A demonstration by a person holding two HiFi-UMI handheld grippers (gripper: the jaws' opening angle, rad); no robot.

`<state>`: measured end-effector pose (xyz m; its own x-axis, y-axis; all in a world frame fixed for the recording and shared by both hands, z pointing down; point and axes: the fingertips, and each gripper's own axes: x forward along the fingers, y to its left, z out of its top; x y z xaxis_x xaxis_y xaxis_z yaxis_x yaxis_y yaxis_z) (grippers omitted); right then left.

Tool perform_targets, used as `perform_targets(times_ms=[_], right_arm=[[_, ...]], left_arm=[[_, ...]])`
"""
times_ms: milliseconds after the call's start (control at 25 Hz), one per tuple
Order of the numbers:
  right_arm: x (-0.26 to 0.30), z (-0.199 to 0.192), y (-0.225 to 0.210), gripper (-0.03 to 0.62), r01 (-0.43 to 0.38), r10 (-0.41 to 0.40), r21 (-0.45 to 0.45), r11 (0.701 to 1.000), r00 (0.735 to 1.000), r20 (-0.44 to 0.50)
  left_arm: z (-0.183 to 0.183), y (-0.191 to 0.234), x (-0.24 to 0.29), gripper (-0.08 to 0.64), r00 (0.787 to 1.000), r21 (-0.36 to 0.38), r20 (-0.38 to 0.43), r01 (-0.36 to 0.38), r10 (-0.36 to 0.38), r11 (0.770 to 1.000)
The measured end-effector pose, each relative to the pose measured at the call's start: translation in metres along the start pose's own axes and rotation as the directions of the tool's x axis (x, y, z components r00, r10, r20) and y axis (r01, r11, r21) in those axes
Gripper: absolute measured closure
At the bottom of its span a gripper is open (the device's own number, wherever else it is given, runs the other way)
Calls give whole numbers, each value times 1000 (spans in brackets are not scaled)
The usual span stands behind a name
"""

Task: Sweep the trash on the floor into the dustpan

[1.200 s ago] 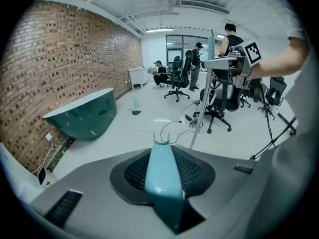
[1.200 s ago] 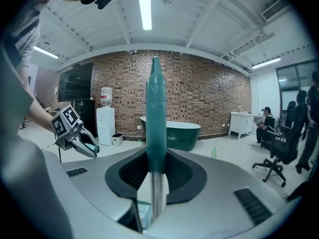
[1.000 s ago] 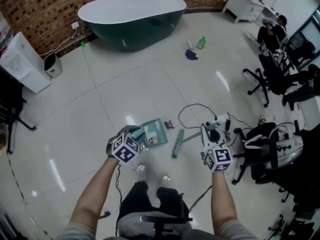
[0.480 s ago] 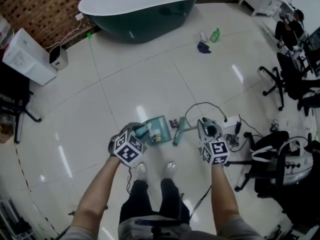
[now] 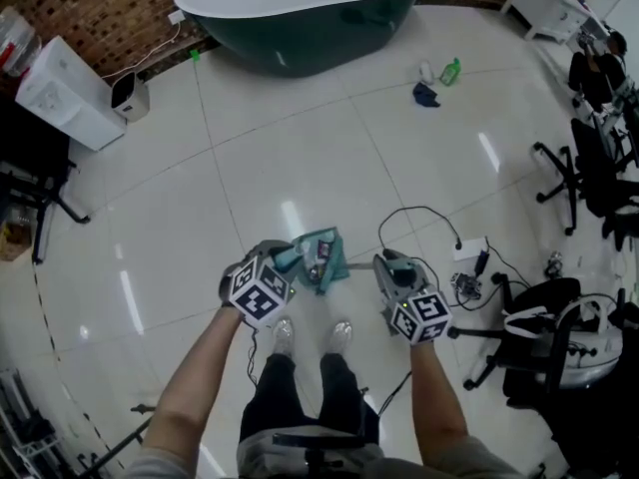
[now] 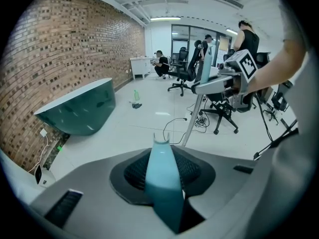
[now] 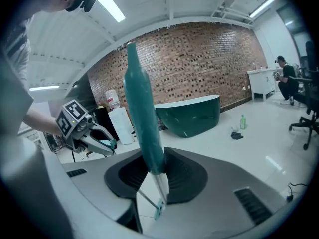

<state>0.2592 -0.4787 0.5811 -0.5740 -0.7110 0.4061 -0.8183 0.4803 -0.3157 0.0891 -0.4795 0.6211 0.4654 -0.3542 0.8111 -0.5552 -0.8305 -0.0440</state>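
My left gripper (image 5: 283, 261) is shut on the teal handle (image 6: 163, 180) of the teal dustpan (image 5: 321, 252), which sits tilted on the floor in front of the feet. A small dark piece of trash (image 5: 321, 251) lies in the pan. My right gripper (image 5: 391, 264) is shut on the broom's teal grip (image 7: 142, 108); its jaws have just eased open a little with the grip still between them. The silver pole (image 5: 359, 264) runs left to the pan's edge. The broom head (image 7: 158, 209) shows low between the jaws in the right gripper view.
A dark green bathtub (image 5: 300, 18) stands along the brick wall, with a white unit (image 5: 65, 93) at the left. A cable and power strip (image 5: 469, 252) lie right of the broom. Office chairs (image 5: 569, 168) crowd the right side. A green bottle (image 5: 451, 71) and a dark cloth lie farther off.
The right gripper has dropped and swung left, bringing the broom against the dustpan. The dark wrapper that lay on the floor beside the pan now sits in it. The left gripper shifted slightly.
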Motion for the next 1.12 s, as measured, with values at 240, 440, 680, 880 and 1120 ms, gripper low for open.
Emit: perform_targets(times_ms=[240, 440, 680, 880, 1120], right_arm=[[2, 14, 49, 508, -86, 86, -93, 992, 996, -8], [-22, 67, 80, 511, -50, 68, -182, 982, 993, 93], [-57, 100, 95, 515, 19, 12, -214, 977, 989, 147], [-81, 100, 101, 515, 97, -63, -227, 969, 986, 153], [-84, 89, 95, 515, 177, -140, -231, 957, 976, 168]], left_arm=[[-8, 0, -6, 454, 1000, -13, 15, -1, 1, 1000], [-10, 1, -25, 454, 999, -37, 36, -9, 10, 999], [-5, -6, -49, 454, 998, -40, 61, -22, 25, 999], [-9, -13, -44, 454, 996, -81, 79, -40, 46, 996], [-15, -13, -19, 454, 993, -163, 84, -66, 80, 984]])
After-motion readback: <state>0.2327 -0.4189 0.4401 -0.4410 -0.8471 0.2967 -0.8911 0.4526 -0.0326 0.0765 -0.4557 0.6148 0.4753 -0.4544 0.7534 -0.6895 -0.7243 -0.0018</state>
